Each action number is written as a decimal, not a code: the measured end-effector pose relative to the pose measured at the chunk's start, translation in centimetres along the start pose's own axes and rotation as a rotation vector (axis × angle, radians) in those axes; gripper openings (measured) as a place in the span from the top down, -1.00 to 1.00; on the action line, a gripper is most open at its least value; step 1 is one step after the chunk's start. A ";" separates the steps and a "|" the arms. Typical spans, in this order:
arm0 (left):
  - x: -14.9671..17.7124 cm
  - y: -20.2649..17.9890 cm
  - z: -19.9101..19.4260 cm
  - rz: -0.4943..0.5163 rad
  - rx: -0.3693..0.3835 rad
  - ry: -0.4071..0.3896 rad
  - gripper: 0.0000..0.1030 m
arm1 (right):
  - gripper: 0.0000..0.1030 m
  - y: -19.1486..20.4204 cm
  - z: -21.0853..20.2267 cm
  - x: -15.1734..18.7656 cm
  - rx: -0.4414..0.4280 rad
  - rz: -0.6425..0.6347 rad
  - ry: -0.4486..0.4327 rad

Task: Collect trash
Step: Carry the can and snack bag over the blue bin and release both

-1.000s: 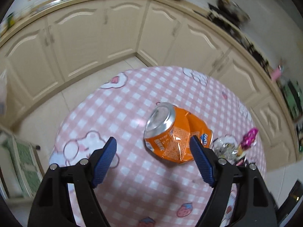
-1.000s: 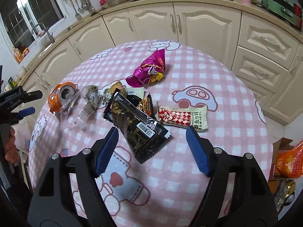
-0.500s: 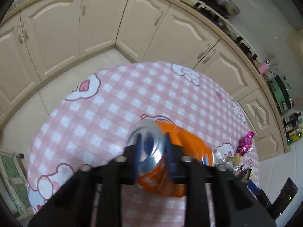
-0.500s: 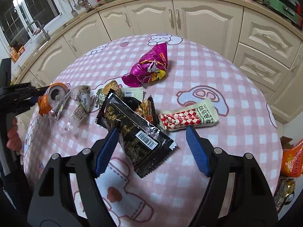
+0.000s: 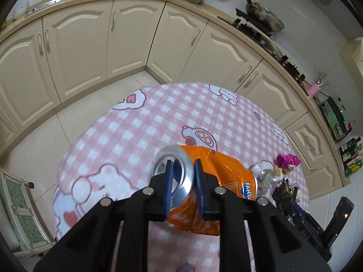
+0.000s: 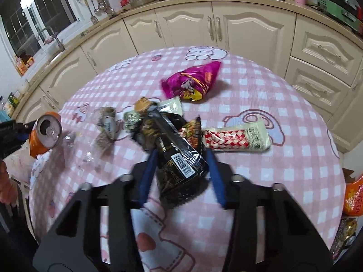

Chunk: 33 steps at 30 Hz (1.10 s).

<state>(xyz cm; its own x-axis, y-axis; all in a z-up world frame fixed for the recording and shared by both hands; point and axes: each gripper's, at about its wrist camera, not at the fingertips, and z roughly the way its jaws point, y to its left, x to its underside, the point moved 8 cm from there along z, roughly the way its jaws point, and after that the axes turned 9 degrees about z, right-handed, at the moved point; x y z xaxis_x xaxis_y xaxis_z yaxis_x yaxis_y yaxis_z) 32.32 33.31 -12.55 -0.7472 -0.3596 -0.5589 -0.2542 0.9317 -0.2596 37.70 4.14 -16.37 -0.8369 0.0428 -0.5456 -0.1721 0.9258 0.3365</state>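
Orange and crumpled, a soda can (image 5: 217, 176) is sitting pinched at its silver rim between the blue pads of the left gripper (image 5: 182, 188), above the near-left edge of a round table (image 5: 140, 136) dressed in a pink checked cloth. From the right wrist view the same can (image 6: 44, 133) is showing at the table's left margin, its open top tilted toward the camera, and whether it is touching the cloth cannot be told. The right gripper (image 6: 181, 170) is standing half open, its fingers flanking a black snack wrapper (image 6: 179, 158) with a white barcode; the frame is blurred there, and contact with the pads cannot be confirmed. Just beside that wrapper a red-and-white checked packet (image 6: 236, 137) is lying on the cloth, while a magenta foil bag (image 6: 192, 81) is resting farther back toward the cream cabinets (image 6: 245, 31). Clear crumpled plastic (image 6: 104, 127) is lying between the can and the black wrapper.
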 end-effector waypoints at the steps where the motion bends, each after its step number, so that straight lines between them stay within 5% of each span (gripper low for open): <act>1: 0.4 0.0 -0.5 0.002 -0.006 -0.005 0.66 | 0.42 0.2 -0.2 0.1 -0.011 0.003 0.004; 9: 2.5 -3.5 -3.5 0.067 0.030 -0.038 0.66 | 0.54 -0.4 -3.3 1.4 -0.034 0.034 -0.023; 19: 5.6 -12.8 -5.6 0.204 0.146 -0.046 0.66 | 0.54 -4.5 -9.6 2.7 -0.038 0.109 -0.102; 33: 12.7 -32.8 -5.6 0.491 0.321 0.030 0.65 | 0.54 -21.0 -20.0 6.2 0.084 0.377 -0.261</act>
<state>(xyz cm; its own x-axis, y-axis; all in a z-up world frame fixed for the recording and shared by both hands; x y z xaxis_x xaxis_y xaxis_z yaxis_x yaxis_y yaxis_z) 27.75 -1.53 -6.73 -0.7487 0.1161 -0.6526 0.3210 0.9249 -0.2037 25.69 -22.59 -11.48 -0.6726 0.4648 -0.5758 0.1706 0.8545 0.4906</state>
